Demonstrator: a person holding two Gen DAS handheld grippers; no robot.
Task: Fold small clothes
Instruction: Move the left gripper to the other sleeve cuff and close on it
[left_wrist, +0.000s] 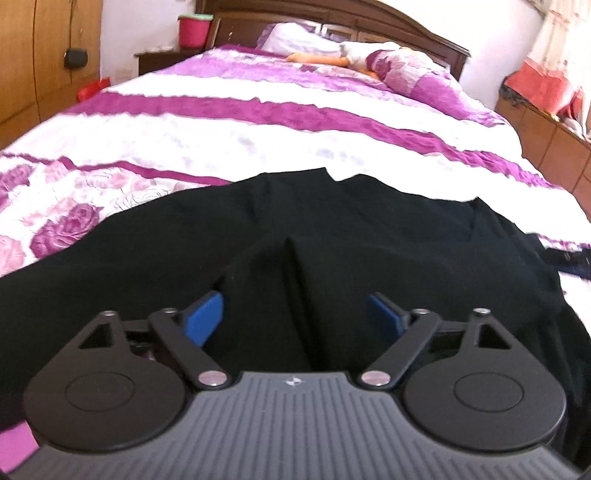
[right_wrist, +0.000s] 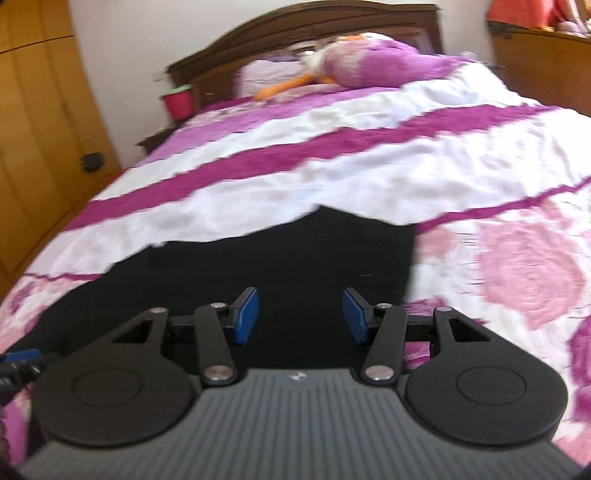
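Note:
A black garment (left_wrist: 332, 229) lies spread on the near end of the bed. In the left wrist view a raised fold of it (left_wrist: 295, 266) stands between the blue pads (left_wrist: 205, 317) of my left gripper (left_wrist: 295, 314). The jaws stand wide and the pads are clear of the cloth. In the right wrist view the garment (right_wrist: 277, 251) shows its far edge and right corner. My right gripper (right_wrist: 301, 315) hovers over that corner, jaws partly apart, with nothing between the pads (right_wrist: 245, 314). This view is motion-blurred.
The bed has a purple and white floral cover (left_wrist: 258, 122), with pillows (left_wrist: 399, 66) and an orange toy (left_wrist: 314, 57) at the headboard. A red bucket (left_wrist: 192, 29) stands on the nightstand. Wooden wardrobes (left_wrist: 44, 55) line the left side, and a wooden cabinet (left_wrist: 546, 125) the right.

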